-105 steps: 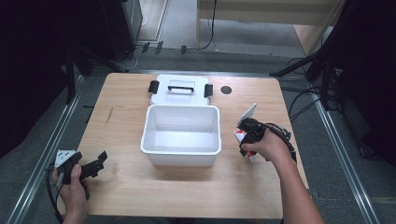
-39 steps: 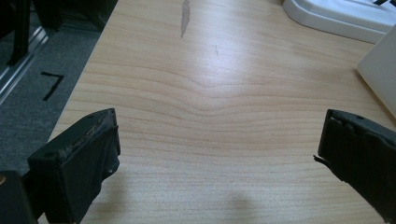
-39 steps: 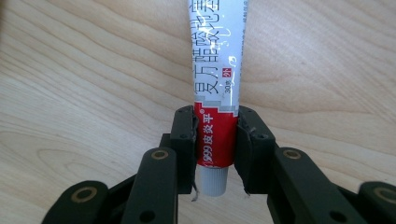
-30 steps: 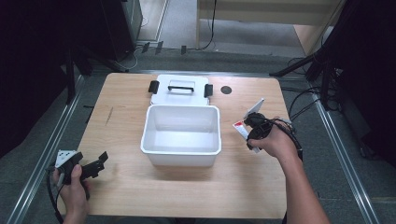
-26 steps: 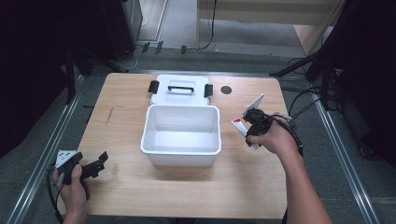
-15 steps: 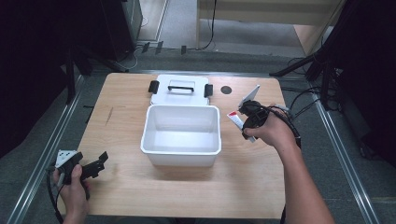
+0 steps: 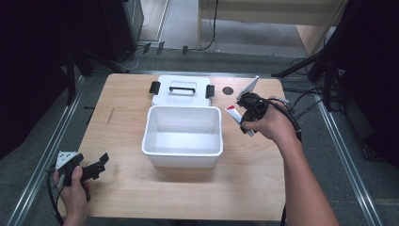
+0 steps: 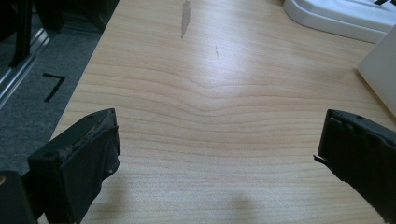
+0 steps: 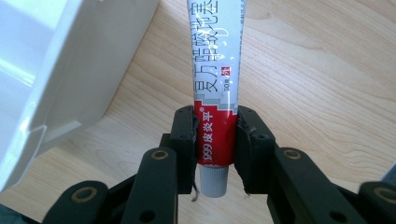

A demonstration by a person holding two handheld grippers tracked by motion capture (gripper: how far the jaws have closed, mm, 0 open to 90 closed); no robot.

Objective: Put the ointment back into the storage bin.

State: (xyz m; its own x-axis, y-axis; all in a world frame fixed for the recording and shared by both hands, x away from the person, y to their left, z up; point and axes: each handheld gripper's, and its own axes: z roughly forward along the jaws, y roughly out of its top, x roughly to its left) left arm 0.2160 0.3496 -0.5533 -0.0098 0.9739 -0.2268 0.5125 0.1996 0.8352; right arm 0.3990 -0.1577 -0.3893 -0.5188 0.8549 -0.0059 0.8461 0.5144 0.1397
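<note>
My right gripper (image 7: 244, 117) is shut on a white and red ointment tube (image 7: 233, 113), held above the table just right of the open white bin (image 7: 182, 149). In the right gripper view the tube (image 9: 215, 93) stands between the two pads (image 9: 183, 137), gripped near its grey cap, with printed text along its body; the gripper (image 9: 215, 140) is beside the bin's wall (image 9: 60, 70). My left gripper (image 7: 96, 165) rests low at the table's front left corner, open. In the left gripper view the left gripper (image 8: 219, 154) has its jaws wide apart over bare wood.
The bin's white lid (image 7: 182, 89) with a black handle and clips lies behind the bin. A dark round hole (image 7: 228, 90) marks the table near the lid. Metal rails and cables run along both sides of the table.
My right hand has lifted the tube off the table and carried it up and toward the far side, closer to the bin's right rim. The left gripper stayed in place.
</note>
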